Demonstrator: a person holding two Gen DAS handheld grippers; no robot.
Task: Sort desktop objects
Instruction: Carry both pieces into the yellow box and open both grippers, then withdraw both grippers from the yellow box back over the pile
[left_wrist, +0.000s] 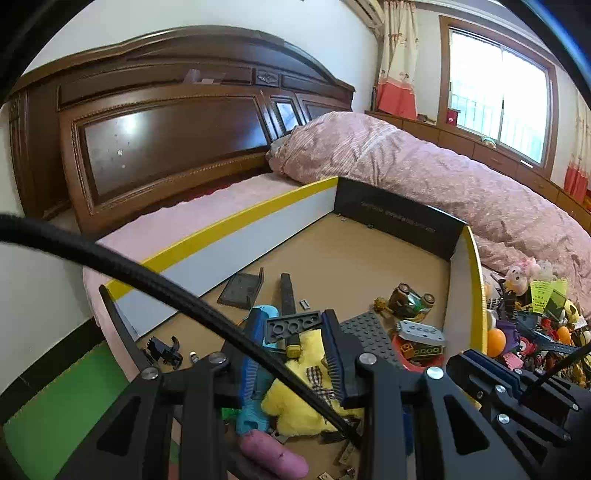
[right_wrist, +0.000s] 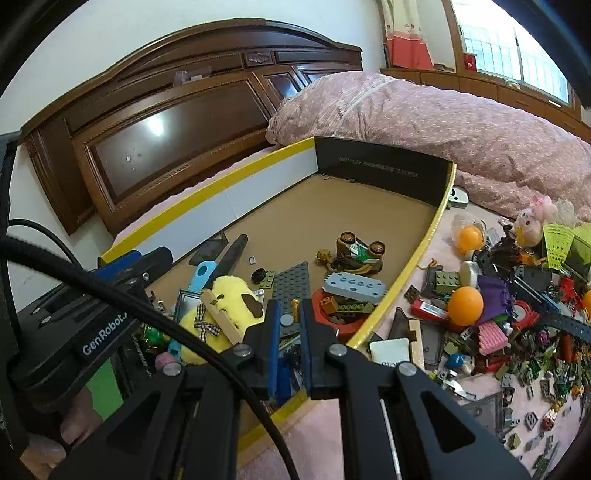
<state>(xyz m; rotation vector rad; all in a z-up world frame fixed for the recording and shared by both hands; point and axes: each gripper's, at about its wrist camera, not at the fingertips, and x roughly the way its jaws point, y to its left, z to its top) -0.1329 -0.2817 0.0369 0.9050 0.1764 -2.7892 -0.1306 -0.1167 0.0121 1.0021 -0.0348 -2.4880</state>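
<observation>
A yellow-rimmed cardboard box (left_wrist: 229, 221) (right_wrist: 424, 243) lies on the bed and holds sorted toys. My left gripper (left_wrist: 291, 325) is shut on a dark grey studded plate (left_wrist: 293, 324), held over a yellow plush (left_wrist: 299, 391) and a blue handle (left_wrist: 255, 362) in the box. My right gripper (right_wrist: 289, 306) hovers over the box's near edge with its jaws slightly apart and nothing between them; a grey baseplate (right_wrist: 291, 284) and a small gold piece (right_wrist: 294, 309) lie below. The left gripper's body (right_wrist: 122, 284) shows at the left of the right wrist view.
The box also holds a toy car (right_wrist: 356, 253), a light grey brick (right_wrist: 354, 286) on a red lid (right_wrist: 343, 321) and black parts (left_wrist: 242, 290). A heap of loose bricks, orange balls (right_wrist: 465, 304) and plush toys (right_wrist: 532, 221) lies on the pink sheet right of the box. A quilt (left_wrist: 424, 173) is behind.
</observation>
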